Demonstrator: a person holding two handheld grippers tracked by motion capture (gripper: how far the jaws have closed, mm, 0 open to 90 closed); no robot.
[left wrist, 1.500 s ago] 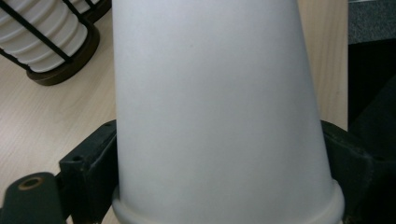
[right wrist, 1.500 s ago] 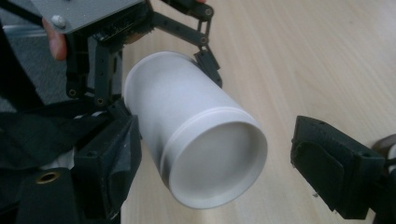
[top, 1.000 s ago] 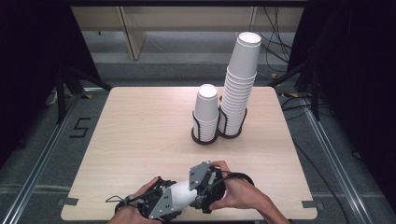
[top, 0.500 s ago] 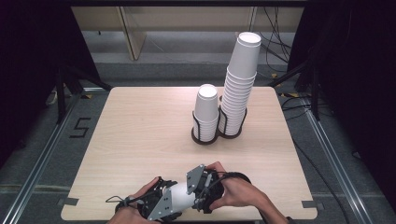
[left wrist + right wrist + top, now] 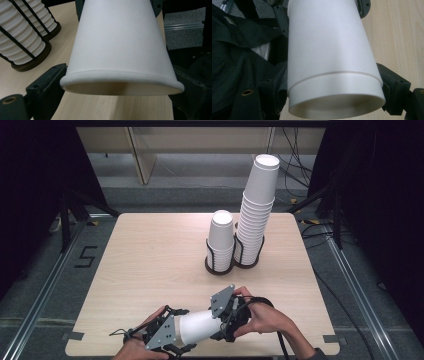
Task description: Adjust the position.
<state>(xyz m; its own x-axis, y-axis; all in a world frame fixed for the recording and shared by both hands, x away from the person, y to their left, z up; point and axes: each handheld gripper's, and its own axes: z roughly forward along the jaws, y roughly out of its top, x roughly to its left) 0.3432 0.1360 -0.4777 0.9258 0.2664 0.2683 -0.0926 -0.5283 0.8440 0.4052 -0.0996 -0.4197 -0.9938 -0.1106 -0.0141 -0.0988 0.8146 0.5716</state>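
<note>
A white paper cup [image 5: 197, 327] is held lying level above the near worktop [image 5: 150, 255] edge: rim end gripped by the left tongs [image 5: 172, 332], whose jaws have just been closing on it, base end gripped by the right tongs [image 5: 225, 317]. Pulling is best done straight along the axis, without crushing. No writing is readable on the cup; a "5" [image 5: 85, 256] is marked on the floor.

a pale wooden table [image 5: 150, 255] stands on grey floor [image 5: 45, 285], dark curtains [image 5: 35, 180] at both sides.
</note>
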